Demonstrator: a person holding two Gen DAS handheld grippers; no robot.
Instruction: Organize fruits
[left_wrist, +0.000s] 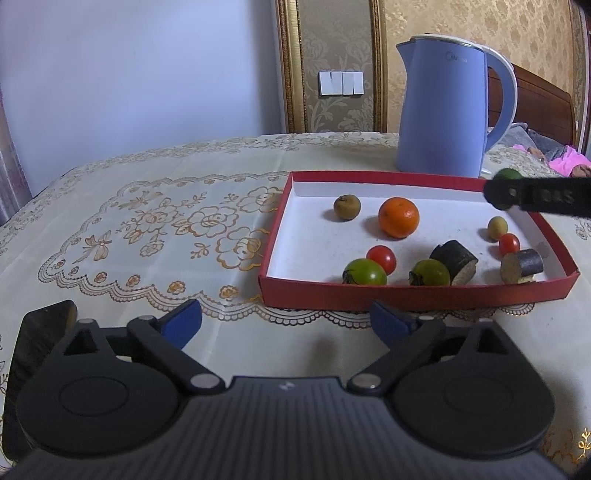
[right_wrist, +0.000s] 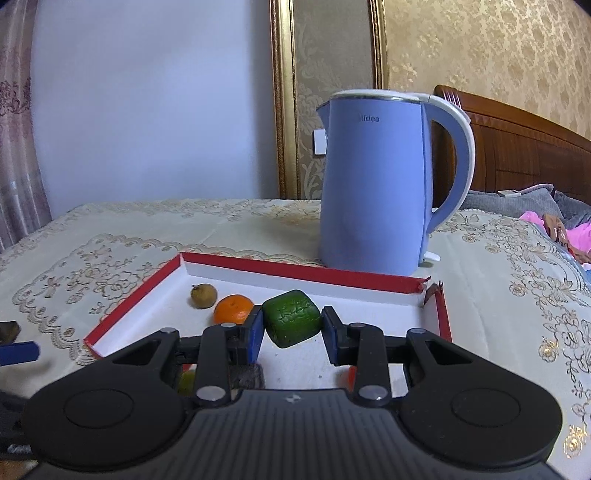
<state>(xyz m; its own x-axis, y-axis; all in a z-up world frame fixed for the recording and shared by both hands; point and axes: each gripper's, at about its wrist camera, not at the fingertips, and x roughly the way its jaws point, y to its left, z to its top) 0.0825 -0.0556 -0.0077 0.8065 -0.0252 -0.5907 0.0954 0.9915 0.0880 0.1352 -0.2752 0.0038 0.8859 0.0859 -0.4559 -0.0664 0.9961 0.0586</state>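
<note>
Held fruit: a blocky, wrinkled green fruit (right_wrist: 292, 318) sits squarely between the right gripper's (right_wrist: 292, 328) blue-padded fingers (right_wrist: 255, 328), both pads touching its sides.
Right fingers: closed partway onto the green fruit, suspended above the shallow red cardboard tray with a white floor (right_wrist: 303, 271).
Key relation: the tray floor lies directly beneath and just ahead of the fingers; the fruit has no clear long axis.
Left fingers: the left gripper (left_wrist: 286, 321) is spread wide and empty, just short of the tray's near wall on the cream embroidered bench (left_wrist: 147, 229).
Nearer arm: right, by my judgement.
Ahead of fingers: round orange citrus (right_wrist: 233, 308), small brown fruit (right_wrist: 204, 295).
Writing: "Midea" on the blue electric kettle (right_wrist: 373, 184).
</note>
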